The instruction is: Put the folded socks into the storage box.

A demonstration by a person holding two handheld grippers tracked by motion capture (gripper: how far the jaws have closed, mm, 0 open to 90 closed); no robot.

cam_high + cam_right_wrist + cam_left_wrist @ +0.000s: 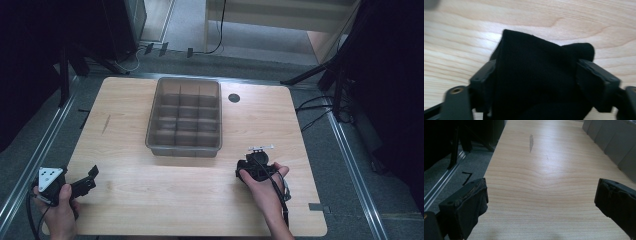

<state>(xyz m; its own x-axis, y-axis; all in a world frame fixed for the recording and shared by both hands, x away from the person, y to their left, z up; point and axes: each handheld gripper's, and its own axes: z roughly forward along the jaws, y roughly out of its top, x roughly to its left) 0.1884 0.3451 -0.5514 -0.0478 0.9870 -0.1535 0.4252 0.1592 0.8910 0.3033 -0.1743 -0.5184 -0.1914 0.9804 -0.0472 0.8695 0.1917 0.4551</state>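
- The wooden bench (165, 190) has a grey tray (184, 116) on it, up near the far side. The tray is split into small boxes.
- A small dark round spot (234, 98) is on the bench, just beside the tray's far right corner.
- A thin grey mark (531, 142) is on the wood on the left part of the bench.
- The left hand (59, 212) holds the left hand-held gripper (88, 179) at the near left corner of the bench. A grey three-cornered plate (49, 177) sits on top of it.
- In the left gripper view, its two black jaws are far apart, with bare wood between them. It has hold of nothing.
- The right hand (267, 192) holds the right hand-held gripper (254, 169) near the front of the bench, on the right, a little way in front of the tray.
- In the right gripper view, a black cloth (536, 82) sits between the two jaws. The jaws press on it from both sides, so this hand-held gripper has hold of the cloth.
- The cloth is bunched up and folded, just above the wood.
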